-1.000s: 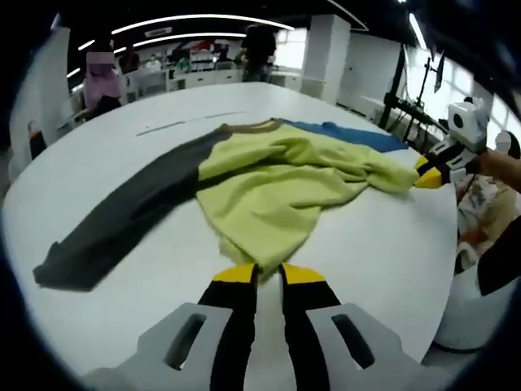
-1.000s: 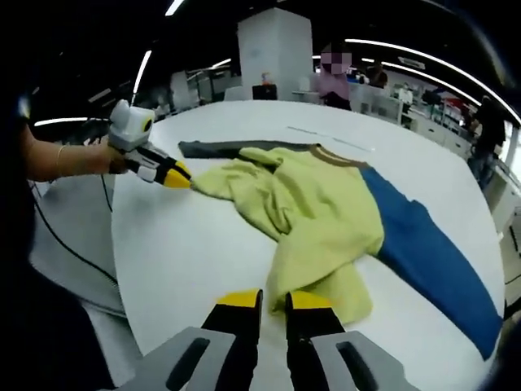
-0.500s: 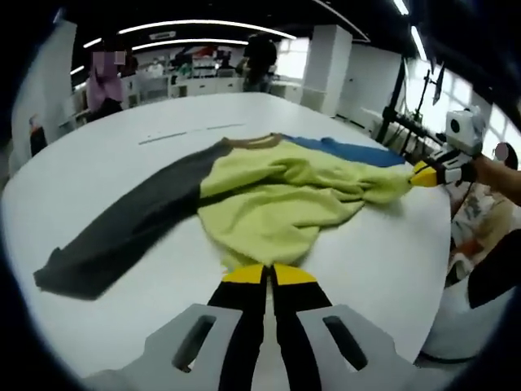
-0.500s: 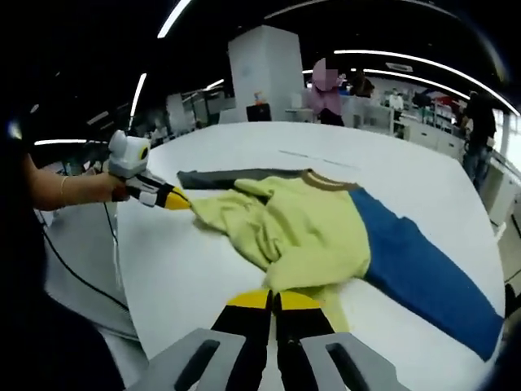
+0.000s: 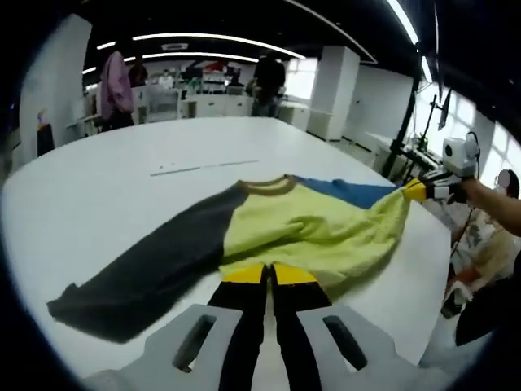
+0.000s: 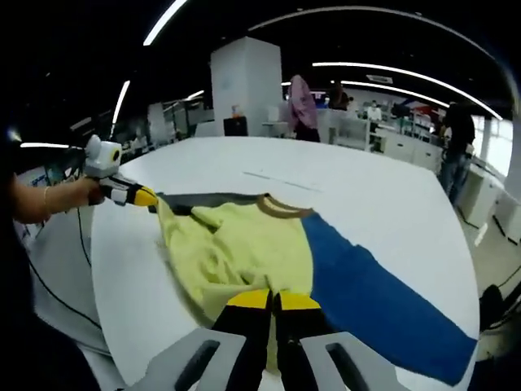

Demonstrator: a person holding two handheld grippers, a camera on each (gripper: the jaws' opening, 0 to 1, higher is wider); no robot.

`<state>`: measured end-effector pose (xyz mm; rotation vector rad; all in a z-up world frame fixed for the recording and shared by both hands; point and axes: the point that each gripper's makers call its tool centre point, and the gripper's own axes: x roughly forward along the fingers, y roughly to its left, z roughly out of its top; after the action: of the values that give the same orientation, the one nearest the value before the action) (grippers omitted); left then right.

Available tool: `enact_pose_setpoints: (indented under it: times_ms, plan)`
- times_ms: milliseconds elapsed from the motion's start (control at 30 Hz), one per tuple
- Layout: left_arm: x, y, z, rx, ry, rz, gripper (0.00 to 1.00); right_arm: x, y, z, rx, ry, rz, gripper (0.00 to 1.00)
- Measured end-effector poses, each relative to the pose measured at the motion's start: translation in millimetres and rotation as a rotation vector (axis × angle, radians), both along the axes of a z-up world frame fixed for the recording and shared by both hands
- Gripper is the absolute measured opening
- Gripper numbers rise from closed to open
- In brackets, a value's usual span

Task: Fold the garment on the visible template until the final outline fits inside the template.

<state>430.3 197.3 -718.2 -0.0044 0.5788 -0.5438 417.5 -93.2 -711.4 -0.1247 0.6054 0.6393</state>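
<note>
Both jaws clamped on garment point(image 5: 309, 232)

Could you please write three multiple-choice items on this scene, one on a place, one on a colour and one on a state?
1. Where does the garment lie?
A. on the white table
B. on the floor
C. over a chair

2. What colours are its two sleeves?
A. both yellow
B. dark grey sleeve and blue sleeve
C. red and white

3. How does the left gripper stand?
A. wide open above the cloth
B. shut on the yellow-green hem
C. shut on the collar

Answers:
1. A, the cloth spreads across the white tabletop in both views.
2. B, one sleeve is dark grey in the left gripper view, the other blue in the right gripper view.
3. B, its yellow tips meet on the near yellow-green edge; the right gripper does likewise.
</note>
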Motion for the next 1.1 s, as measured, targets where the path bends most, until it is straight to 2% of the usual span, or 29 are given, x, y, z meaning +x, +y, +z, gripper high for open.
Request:
enact_pose_setpoints:
  times_ms: [167, 467, 533, 667, 800, 1000, 1100]
  plan:
    - [24.5, -3.4, -5.2, -0.031, 0.029, 0.034, 0.00, 24.4, -11.2, -10.5, 0.010, 0.013, -0.044, 0.00]
    - [48.9, -0.3, -29.0, -0.002, 0.069, 0.049, 0.00, 52.6, -28.6, -40.9, -0.018, 0.051, -0.121, 0.00]
    - [53.2, 2.5, -34.8, -0.003, 0.073, 0.063, 0.00, 55.2, -28.7, -46.7, -0.012, 0.059, -0.134, 0.00]
    - [56.2, 7.8, -46.9, 0.046, 0.084, 0.072, 0.00, 56.0, -29.5, -57.1, -0.043, 0.067, -0.137, 0.00]
    - [57.6, 9.8, -52.6, 0.061, 0.087, 0.074, 0.00, 55.0, -32.2, -63.9, -0.052, 0.085, -0.145, 0.00]
    - [56.7, 10.7, -55.0, 0.099, 0.078, 0.060, 0.01, 56.0, -36.5, -68.7, -0.053, 0.104, -0.166, 0.00]
    - [58.0, 11.8, -50.2, 0.089, 0.062, 0.063, 0.02, 55.8, -37.1, -66.7, -0.050, 0.106, -0.177, 0.00]
